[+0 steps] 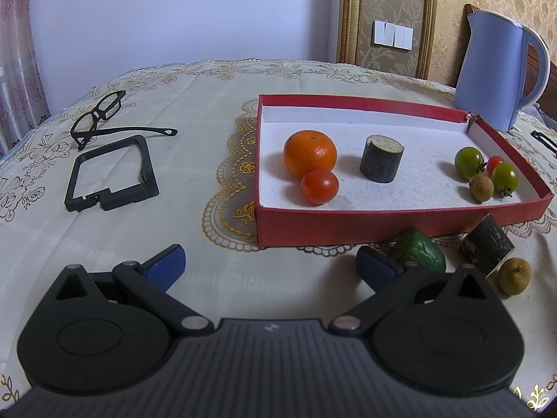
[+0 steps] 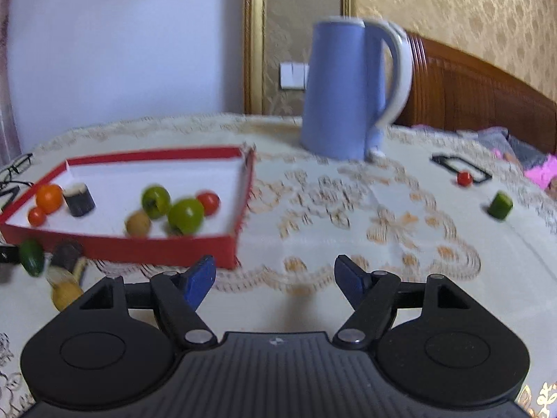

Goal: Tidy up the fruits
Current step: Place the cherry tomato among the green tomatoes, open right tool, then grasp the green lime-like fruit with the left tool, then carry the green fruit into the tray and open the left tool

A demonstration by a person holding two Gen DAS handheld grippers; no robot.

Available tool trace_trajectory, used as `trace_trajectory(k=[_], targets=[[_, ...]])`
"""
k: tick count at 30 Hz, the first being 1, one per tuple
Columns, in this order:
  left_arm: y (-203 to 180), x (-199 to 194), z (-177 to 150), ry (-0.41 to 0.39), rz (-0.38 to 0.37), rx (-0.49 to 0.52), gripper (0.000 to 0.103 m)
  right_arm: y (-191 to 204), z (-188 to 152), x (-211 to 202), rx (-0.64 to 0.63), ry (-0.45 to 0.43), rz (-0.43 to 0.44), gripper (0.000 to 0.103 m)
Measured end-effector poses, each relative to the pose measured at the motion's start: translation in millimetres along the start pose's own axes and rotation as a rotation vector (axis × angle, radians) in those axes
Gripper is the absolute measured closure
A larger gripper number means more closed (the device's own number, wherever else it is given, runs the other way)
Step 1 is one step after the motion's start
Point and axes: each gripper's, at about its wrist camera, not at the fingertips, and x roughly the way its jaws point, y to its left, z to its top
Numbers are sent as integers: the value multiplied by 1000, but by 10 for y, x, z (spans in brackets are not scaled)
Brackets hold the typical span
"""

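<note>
Left hand-held gripper [image 1: 271, 266] spread wide, nothing held; red box [image 1: 400, 221] of fruit seen centre-right. Right hand-held gripper [image 2: 275, 277] spread wide, nothing held.

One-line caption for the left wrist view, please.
Open left gripper faces a red box holding an orange, tomatoes and a dark cylinder; glasses lie left.
</note>
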Motion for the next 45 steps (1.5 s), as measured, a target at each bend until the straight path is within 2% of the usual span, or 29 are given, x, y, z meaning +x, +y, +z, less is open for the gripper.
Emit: trace_trajectory(k=[6,8,15,18,21,24,26,28,30,32,34,40,45], targets=[[1,-72,-19,-16,-5,-10,0,-119,-63,77,64,34,13,28],[-7,-160,-39,-29,-28,-21,0,-162,-66,124,88,64,24,20],[-250,-424,5,-90,-122,-68,0,-85,-70,173,50,94,11,16],[-403,-430,60,-100,-98,-49,0,-71,-71,181,37,99,6,15],[-504,-327,74,-71,-62,-30,0,-71,-73,184,35,99,7,15],[-554,-237,46,-47,-59,-28,2,-69,-74,187,35,100,6,14],[-549,-180,26,-32,-50,-32,14,-70,-73,186,34,100,6,14],[-492,-133,11,-12,-105,-70,19,-71,-73,187,35,100,6,14],[-485,-139,6,-20,-110,-78,25,-71,-73,187,35,99,6,14],[-493,-168,2,-20,-168,-81,54,-71,-71,184,37,99,8,14],[-554,-193,12,-24,-187,-54,67,-73,-71,185,36,99,7,14],[-732,-250,-13,-58,-143,32,70,-76,-70,182,42,97,11,14],[-786,-383,105,-94,-169,58,71,-77,-65,185,42,97,12,14]])
